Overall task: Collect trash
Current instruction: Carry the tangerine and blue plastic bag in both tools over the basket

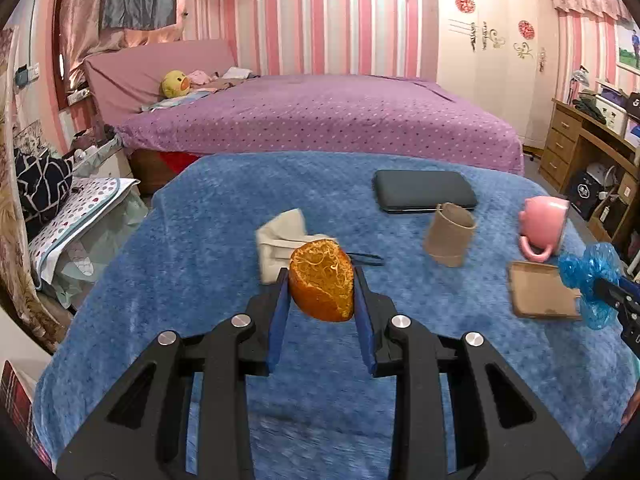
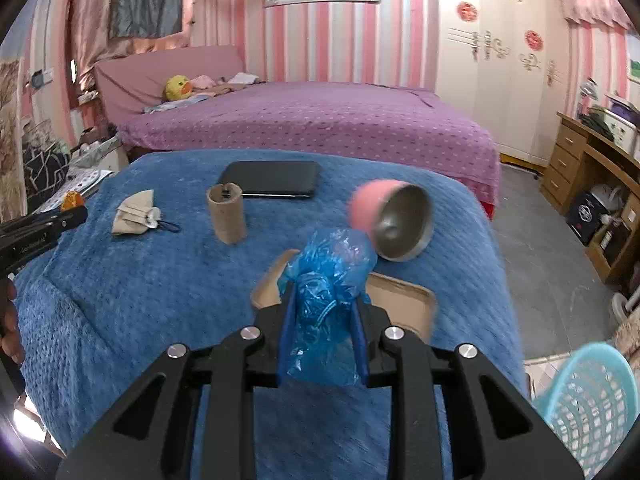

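Note:
My left gripper [image 1: 322, 276] is shut on a piece of orange peel [image 1: 322, 286], lifted above the blue blanket [image 1: 180, 280]. My right gripper [image 2: 325, 294] is shut on a crumpled blue plastic bag [image 2: 326, 304], also off the blanket. In the left wrist view the bag [image 1: 588, 276] shows at the right edge. The peel [image 2: 73, 200] appears at the left edge of the right wrist view. On the blanket lie a beige face mask [image 1: 280, 242], a cardboard tube [image 1: 450, 234] and a flat cardboard piece [image 1: 542, 296].
A pink mug [image 1: 544, 228] lies on its side near a dark flat case [image 1: 424, 191]. A light blue mesh basket [image 2: 592, 400] stands on the floor at lower right. A purple bed [image 1: 320, 120] is behind, a wooden desk [image 1: 588, 148] at right.

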`<state>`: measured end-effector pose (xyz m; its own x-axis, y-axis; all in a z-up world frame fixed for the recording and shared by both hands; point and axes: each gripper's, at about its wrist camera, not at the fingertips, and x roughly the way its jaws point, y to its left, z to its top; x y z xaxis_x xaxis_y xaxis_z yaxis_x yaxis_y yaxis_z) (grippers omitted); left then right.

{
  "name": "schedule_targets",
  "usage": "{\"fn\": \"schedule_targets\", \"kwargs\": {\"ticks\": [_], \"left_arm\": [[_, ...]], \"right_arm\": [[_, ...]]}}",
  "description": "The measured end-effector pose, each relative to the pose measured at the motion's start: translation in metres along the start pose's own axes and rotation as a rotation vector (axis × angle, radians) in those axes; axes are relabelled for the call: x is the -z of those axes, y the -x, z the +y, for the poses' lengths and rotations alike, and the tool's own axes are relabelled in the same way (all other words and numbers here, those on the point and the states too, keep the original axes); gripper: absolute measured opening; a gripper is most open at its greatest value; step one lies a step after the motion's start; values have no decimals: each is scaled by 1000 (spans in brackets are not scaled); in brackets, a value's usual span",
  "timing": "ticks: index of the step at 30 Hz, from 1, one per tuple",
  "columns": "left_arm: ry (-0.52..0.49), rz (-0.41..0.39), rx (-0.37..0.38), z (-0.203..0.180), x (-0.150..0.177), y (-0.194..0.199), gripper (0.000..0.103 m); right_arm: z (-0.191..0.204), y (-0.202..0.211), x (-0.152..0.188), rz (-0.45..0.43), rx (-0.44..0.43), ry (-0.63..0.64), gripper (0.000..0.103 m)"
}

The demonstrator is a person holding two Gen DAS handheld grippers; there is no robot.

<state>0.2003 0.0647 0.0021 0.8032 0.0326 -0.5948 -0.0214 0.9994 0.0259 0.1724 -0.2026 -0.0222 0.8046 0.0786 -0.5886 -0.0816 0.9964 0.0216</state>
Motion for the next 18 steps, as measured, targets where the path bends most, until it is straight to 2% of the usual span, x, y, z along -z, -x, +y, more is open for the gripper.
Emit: {"fn": "schedule_targets", "kwargs": {"ticks": [11, 18], "left_arm": [[-17, -9, 42, -68, 22, 30, 29], [-90, -1, 76, -117, 35, 37, 29]], "right_arm": [[-72, 46, 31, -54, 81, -84, 25], [-108, 68, 40, -91, 114, -137, 25]]}}
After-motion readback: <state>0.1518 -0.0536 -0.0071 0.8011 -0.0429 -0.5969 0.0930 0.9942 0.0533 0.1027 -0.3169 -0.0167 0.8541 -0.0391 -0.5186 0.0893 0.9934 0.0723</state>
